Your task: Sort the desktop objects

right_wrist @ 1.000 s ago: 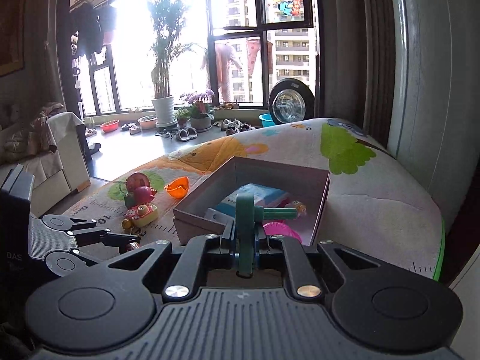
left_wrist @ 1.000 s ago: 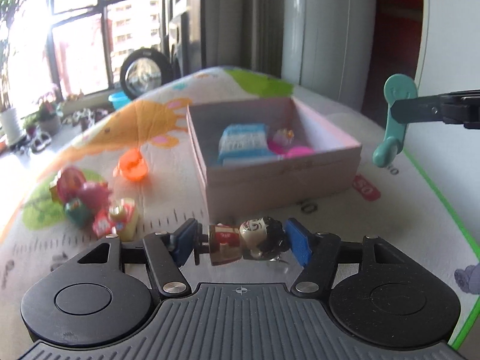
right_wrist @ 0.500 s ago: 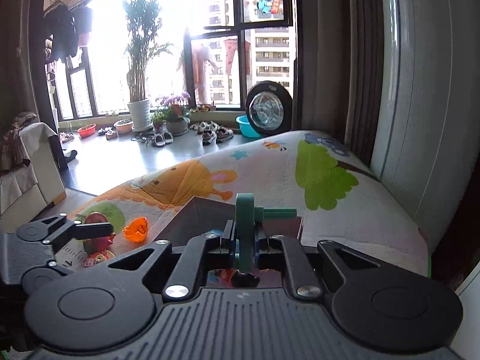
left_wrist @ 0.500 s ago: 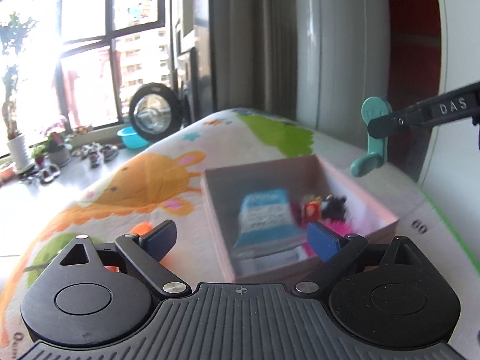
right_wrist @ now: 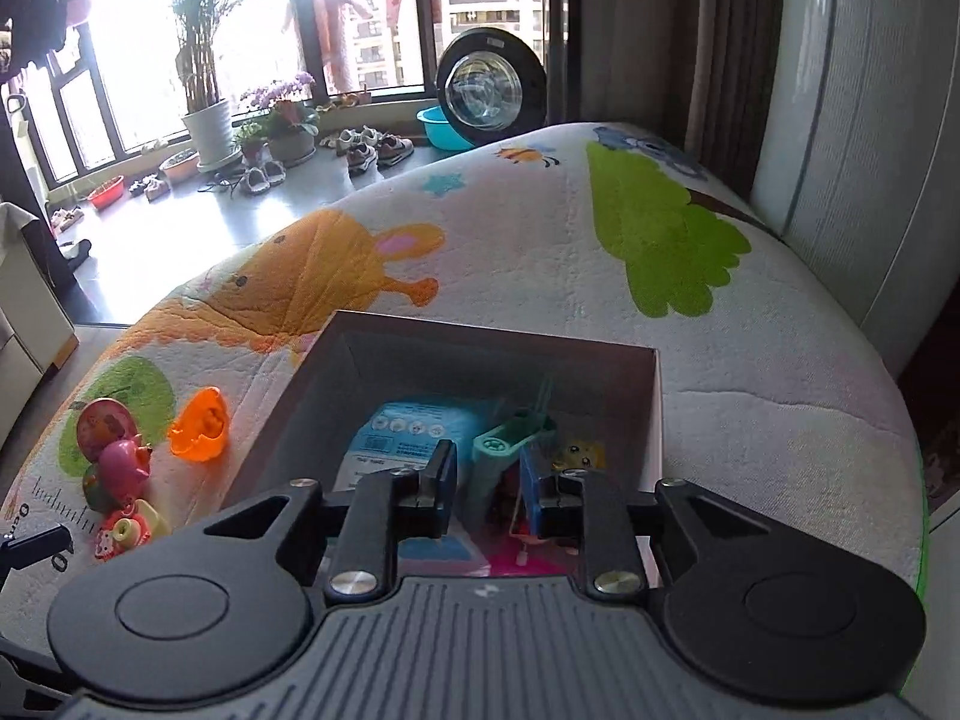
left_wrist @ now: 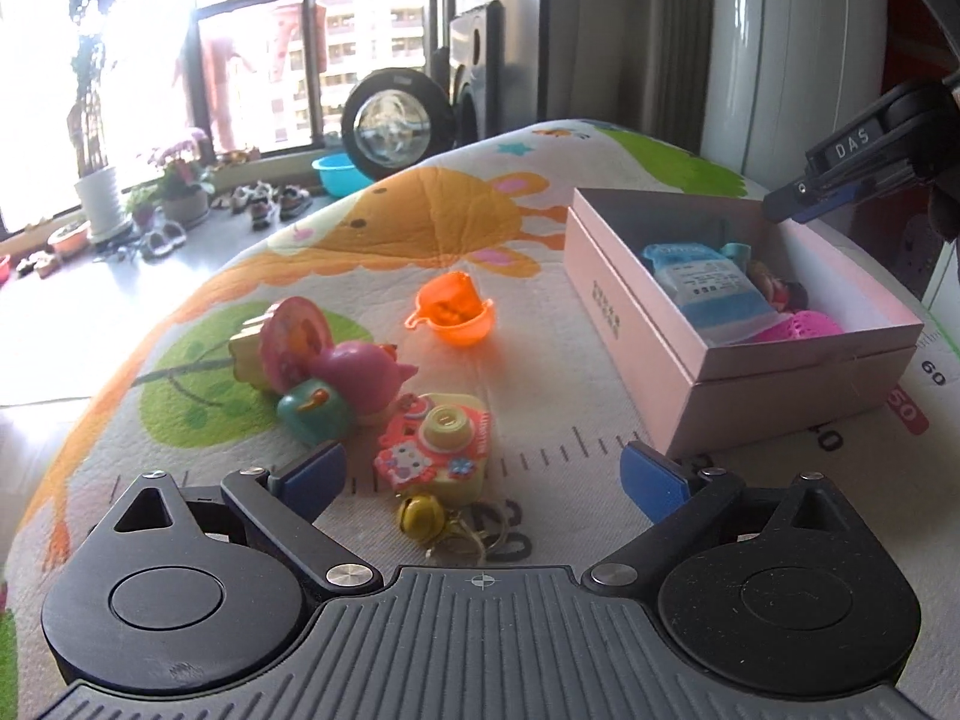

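Both grippers have let go: the left gripper now hangs spread and empty over the toy camera, while the right gripper, jaws parted, hovers above the pink box. At its 12 o'clock lies the teal hook, beside the blue packet.
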A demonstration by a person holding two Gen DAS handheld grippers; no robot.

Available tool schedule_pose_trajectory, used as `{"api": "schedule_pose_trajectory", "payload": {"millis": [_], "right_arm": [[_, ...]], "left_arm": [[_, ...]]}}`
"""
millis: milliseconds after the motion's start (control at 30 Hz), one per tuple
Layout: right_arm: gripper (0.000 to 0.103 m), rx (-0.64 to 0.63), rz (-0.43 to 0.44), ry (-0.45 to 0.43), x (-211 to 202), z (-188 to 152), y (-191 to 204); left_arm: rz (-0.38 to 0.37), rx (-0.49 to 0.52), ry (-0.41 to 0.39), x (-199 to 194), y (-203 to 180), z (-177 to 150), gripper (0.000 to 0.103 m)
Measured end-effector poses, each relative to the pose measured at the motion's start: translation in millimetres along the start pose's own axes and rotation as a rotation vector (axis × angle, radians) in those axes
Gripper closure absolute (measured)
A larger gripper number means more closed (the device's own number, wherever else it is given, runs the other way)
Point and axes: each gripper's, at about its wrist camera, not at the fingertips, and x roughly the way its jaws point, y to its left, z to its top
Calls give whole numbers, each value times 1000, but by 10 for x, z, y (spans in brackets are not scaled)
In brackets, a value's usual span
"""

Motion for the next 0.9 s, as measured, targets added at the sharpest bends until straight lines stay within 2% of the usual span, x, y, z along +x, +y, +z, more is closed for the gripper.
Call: {"api": "schedule_pose_trajectory", "payload": {"millis": [67,133,267,367,433,500,533,600,633,767,900], "right_arm": [[58,-55,59,-15,-81,41,276],[45,-110,132,-17,-75,93,591],[42,-171,217,53,308,234,1223],[42,-167,189,119,784,339,1573],[42,-174,122,108,1059,402,1717],[42,-155,74,133,1320,455,1769],[44,-149,55,152,1426,465,1770],[58,-159,37,204,1555,438,1773],[68,-170,55,228,1565,407,1781],[67,-265,117,232,1307,173,1844],[69,-335,182,236,939,-125,1828]], "left_arm": [[37,16,-12,-59,90,-123,1],[75,15,-7,-81,185,-232,1],[104,-40,3,-81,396,-369,1],[73,-103,-11,-117,525,-383,1],[59,-123,-19,-133,547,-393,1],[35,-111,-34,-157,525,-399,1],[25,-106,-41,-168,518,-404,1],[9,-107,-45,-174,521,-409,1],[2,-110,-47,-177,527,-410,1],[-27,-126,-52,-183,555,-418,1],[-51,-96,-46,-179,510,-424,1]]}}
